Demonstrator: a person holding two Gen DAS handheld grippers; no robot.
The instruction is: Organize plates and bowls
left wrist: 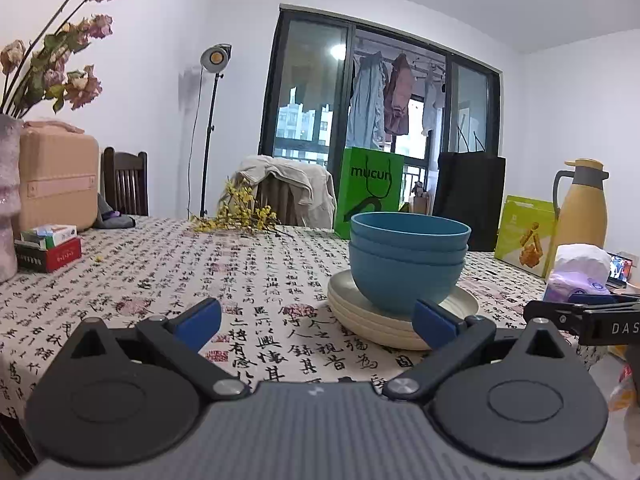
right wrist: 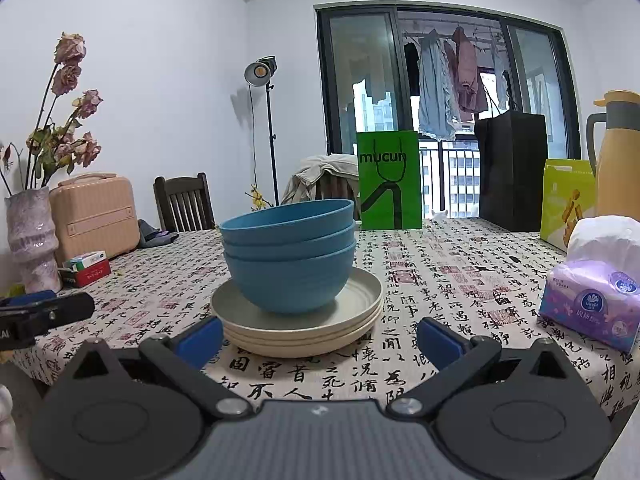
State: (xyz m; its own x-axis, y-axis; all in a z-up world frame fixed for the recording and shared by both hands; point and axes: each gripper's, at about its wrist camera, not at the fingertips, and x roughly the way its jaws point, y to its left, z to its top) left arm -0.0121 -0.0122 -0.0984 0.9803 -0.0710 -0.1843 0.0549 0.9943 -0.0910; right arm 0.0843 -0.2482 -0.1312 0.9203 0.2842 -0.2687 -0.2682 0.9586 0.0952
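The bench point(right wrist: 460, 280), under a cloth printed with black Chinese calligraphy and red seals, has its near edge just below both pairs of tongs. Open cloth spreads to the left of the crockery in the left wrist view and between the crockery and the tissue pack point(right wrist: 592, 304) in the right wrist view. The far edge is crowded: a green bag point(right wrist: 390, 180), a black bag point(right wrist: 512, 168), a yellow-green box point(right wrist: 566, 200) and a yellow flask point(right wrist: 618, 152).

Three blue bowls point(right wrist: 290, 256) are nested upright, the top one slightly tilted, and sit on a stack of cream plates point(right wrist: 300, 332), which looks three deep, near the bench's front edge. The bowls look matte and plain; the plates have a raised rim.

The left tongs point(left wrist: 316, 320) stand released, blue pads wide apart and holding nothing, the right pad just in front of the plates' rim. The right tongs point(right wrist: 320, 338) are likewise spread and empty, the plate stack between and beyond the pads.

The green bag reads "mucun". The tissue pack carries a round blue logo, its lettering too small to be sure of. The right tongs' body, seen at the left wrist view's edge, shows "DAS".
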